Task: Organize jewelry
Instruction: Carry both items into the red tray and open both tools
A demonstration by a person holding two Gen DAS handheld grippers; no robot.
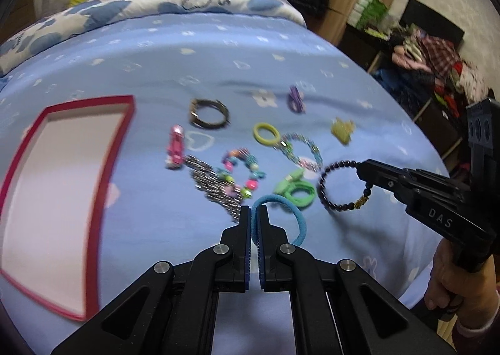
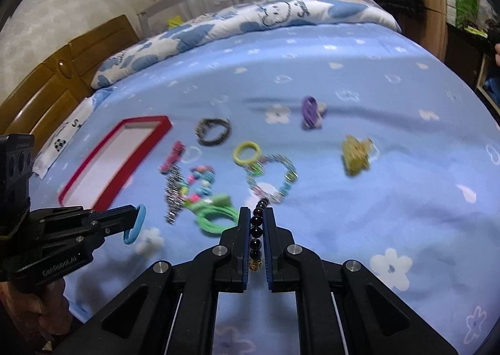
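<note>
Currently both grippers loaded, jewelry spread on the bed (image 1: 187, 67).

Left gripper (image 1: 253, 214): fingers clamped on the blue hair tie (image 1: 298, 223), loop hanging out to the right of the tips. Right gripper (image 2: 257, 215): fingers clamped on the dark bead bracelet (image 2: 257, 230); left view shows its loop dangling from the tips, gold charm low. Red tray (image 1: 18, 173) sits on the bed to the left, well apart from both grippers. Lying between tray and grippers: pink clip (image 1: 175, 148), silver chain (image 1: 212, 189), multicolour bead bracelet (image 1: 240, 173), green tie (image 1: 297, 189), pale bead bracelet (image 1: 301, 151), yellow tie (image 1: 266, 133), dark ring bracelet (image 1: 208, 113), purple clip (image 1: 296, 99), yellow claw clip (image 1: 343, 129). Frames motion-blurred; can't tell if the held pieces touch the bed.
</note>
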